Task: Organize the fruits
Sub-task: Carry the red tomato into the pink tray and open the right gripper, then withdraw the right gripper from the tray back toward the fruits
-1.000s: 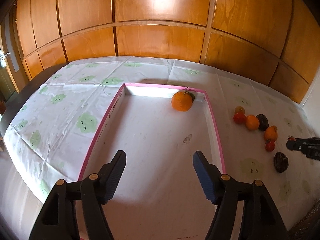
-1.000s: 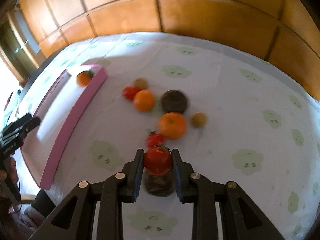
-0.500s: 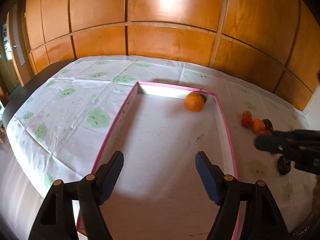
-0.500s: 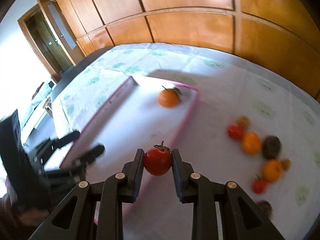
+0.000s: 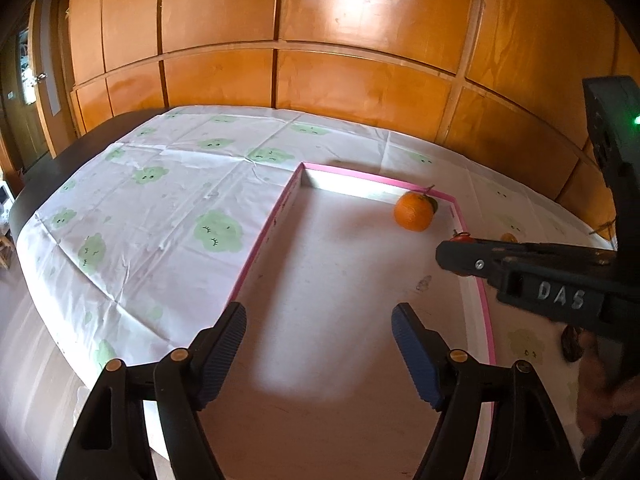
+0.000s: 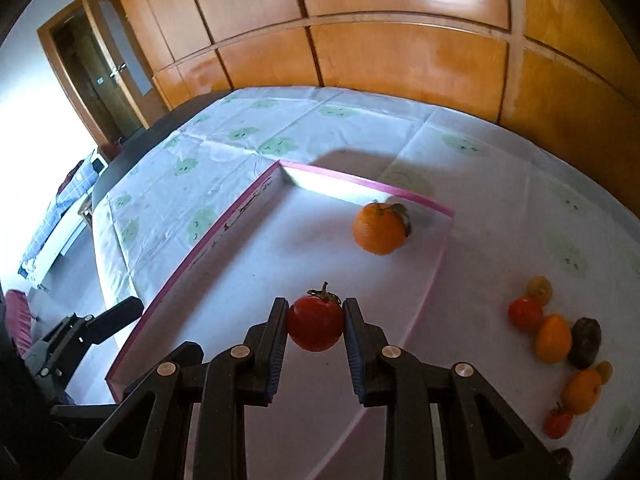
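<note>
Glossy red tomato [image 6: 315, 328] w/ dry green stem, clamped in right gripper [image 6: 315, 330] jaws; left gripper [image 5: 318, 354] jaws apart, empty.

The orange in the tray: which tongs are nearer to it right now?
Right. The right tongs, shut on a red tomato, reach over the pink-rimmed tray, just short of the orange. The left tongs hang open, empty, over the tray's near end.
</note>
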Tool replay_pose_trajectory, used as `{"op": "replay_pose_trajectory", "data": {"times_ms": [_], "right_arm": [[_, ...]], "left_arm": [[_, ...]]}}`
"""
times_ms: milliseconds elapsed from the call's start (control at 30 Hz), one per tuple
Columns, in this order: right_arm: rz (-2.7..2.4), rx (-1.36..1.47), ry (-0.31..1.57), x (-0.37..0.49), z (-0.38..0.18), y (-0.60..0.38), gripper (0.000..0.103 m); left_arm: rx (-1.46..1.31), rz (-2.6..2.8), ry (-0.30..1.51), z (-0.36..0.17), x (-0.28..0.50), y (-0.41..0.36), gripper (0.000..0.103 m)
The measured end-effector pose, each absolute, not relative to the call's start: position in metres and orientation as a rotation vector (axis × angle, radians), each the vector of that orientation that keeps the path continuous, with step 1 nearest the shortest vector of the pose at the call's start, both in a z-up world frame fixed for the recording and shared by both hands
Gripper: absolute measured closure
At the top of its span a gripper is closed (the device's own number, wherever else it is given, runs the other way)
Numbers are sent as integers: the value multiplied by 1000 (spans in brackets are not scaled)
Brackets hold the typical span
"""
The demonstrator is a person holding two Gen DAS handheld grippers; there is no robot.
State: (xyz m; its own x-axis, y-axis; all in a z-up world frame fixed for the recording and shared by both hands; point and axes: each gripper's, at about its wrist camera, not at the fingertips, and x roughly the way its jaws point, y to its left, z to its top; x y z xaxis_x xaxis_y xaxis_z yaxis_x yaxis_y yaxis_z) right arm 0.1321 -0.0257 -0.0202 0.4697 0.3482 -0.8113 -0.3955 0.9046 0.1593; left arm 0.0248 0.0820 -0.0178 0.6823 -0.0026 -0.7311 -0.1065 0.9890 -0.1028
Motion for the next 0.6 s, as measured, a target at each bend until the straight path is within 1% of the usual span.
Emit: {"op": "replay_pose_trajectory", "data": {"times_ms": [267, 600], "right_arm": [[359, -34, 977, 151, -30, -33, 72], [337, -28, 904, 122, -11, -47, 71]], "left_arm": [[-147, 67, 829, -20, 25, 85, 27], [-135, 57, 819, -17, 23, 80, 27]]}}
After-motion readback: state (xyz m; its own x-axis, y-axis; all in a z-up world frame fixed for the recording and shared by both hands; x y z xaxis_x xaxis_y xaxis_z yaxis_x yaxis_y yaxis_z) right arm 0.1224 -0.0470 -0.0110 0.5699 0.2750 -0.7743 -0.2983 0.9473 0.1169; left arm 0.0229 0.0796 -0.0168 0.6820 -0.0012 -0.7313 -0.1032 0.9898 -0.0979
